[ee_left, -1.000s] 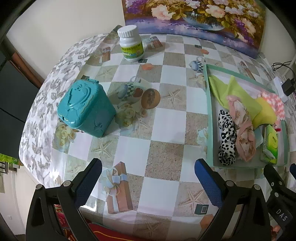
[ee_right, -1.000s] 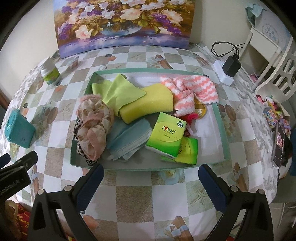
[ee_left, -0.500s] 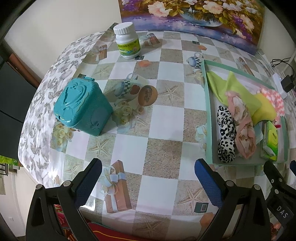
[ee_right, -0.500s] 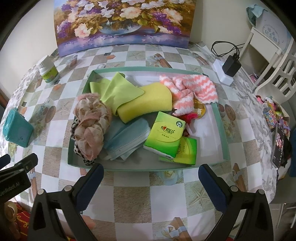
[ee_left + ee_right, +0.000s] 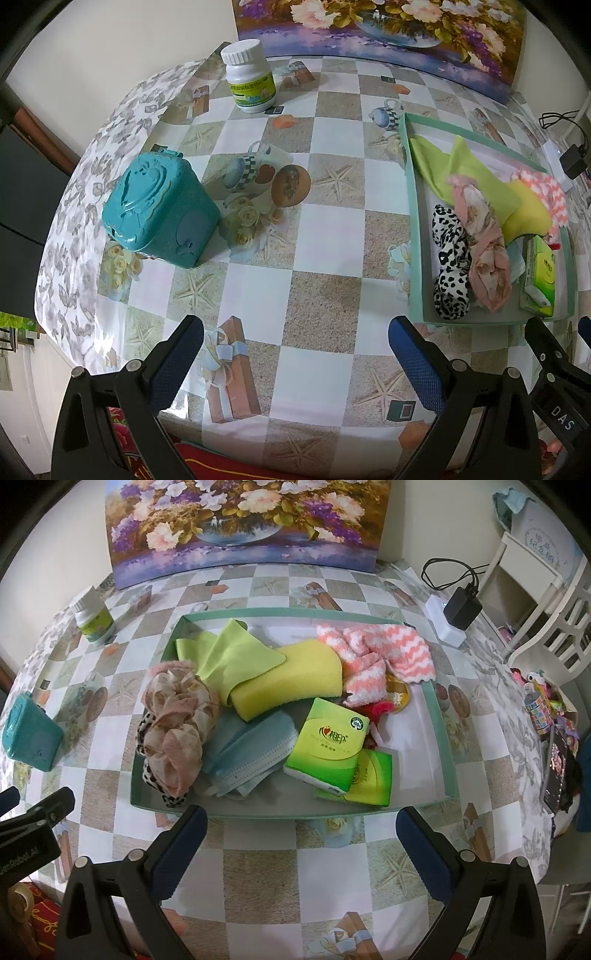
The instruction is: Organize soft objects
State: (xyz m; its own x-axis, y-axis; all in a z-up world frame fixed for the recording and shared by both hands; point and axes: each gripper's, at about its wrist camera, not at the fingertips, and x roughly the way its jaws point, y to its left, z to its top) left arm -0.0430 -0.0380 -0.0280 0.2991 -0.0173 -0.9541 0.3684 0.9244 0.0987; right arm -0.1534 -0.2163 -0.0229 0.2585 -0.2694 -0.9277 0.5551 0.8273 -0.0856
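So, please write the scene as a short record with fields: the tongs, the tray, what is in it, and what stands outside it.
left tongs: open, empty, above the table near its front edge
right tongs: open, empty, in front of the tray
tray: green, on the checked table
in tray: yellow sponge, green cloth, pink striped cloth, blue face masks, tissue packs, scrunchies
outside tray: teal box, white bottle

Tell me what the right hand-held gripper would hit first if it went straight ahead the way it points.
Probably the near wall of the green tray, then the blue face masks just behind it. The right hand-held gripper is open; its height above the table is unclear.
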